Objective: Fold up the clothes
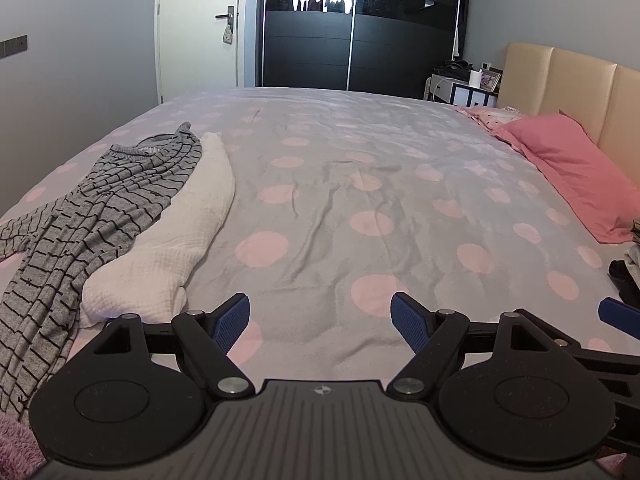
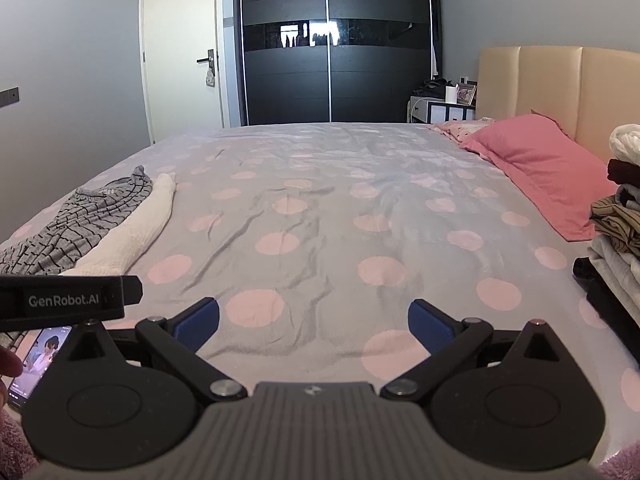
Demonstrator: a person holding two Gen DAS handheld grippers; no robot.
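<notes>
White lettering "GenRobot.AI" on a black bar (image 2: 68, 300) at the left edge of the right wrist view, no other readable text

On my bed (image 1: 320, 184), a striped garment (image 1: 100, 208) overlaps a towel (image 1: 176, 240) by the left edge; folded clothes (image 2: 616, 240) sit right, beside the pillow (image 2: 540, 168).

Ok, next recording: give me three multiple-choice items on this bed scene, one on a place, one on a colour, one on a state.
1. Where is the grey striped garment?
A. left side of the bed
B. on the pillow
C. in the wardrobe

2. What colour is the pillow?
A. pink
B. green
C. white

3. How are the left gripper fingers?
A. shut on cloth
B. open, holding nothing
C. shut, empty

Key: A, it lies partly over the white garment at the left; A, plainly pink; B, bare bedsheet shows between the fingers.
</notes>
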